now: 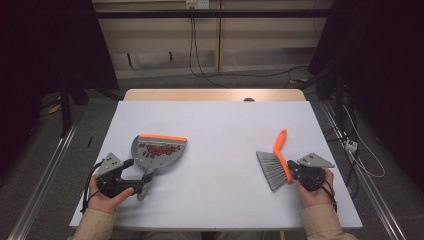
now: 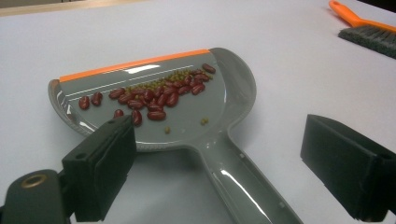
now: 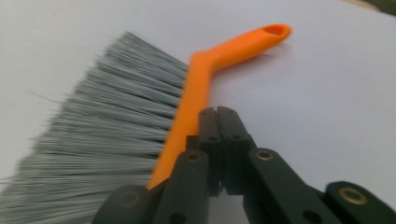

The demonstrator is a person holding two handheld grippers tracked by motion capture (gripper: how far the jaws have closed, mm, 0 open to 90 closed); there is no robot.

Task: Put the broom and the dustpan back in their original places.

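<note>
The small grey plastic dustpan with the orange front lip (image 1: 159,150) lies flat on the pale grey table top (image 1: 225,130), on the left half. Its pan holds a loose heap of dark red beans (image 2: 154,95) mixed with a few tiny greenish grains. The pan looks light and stiff, and its glossy surface is probably slippery, so the beans can roll out easily if the lip tips down.

The left gripper (image 1: 136,186) stands with its two black jaws apart, one on each side of the long grey handle (image 2: 247,182), and the pads are not pressing on it. In my judgement the handle is the right place to take hold, close to where it joins the pan, and the pan should stay level when it is lifted.

The small hand brush with the orange plastic handle and grey bristles (image 1: 276,165) lies on the right half of the table, well apart from the dustpan. It seems light; the handle is rigid, the bristles are soft and bend easily. The right gripper (image 3: 217,116) has its jaws together, just beside the orange back of the brush, with nothing between them. The narrow orange handle is the good place for gripping, not the bristles.
</note>
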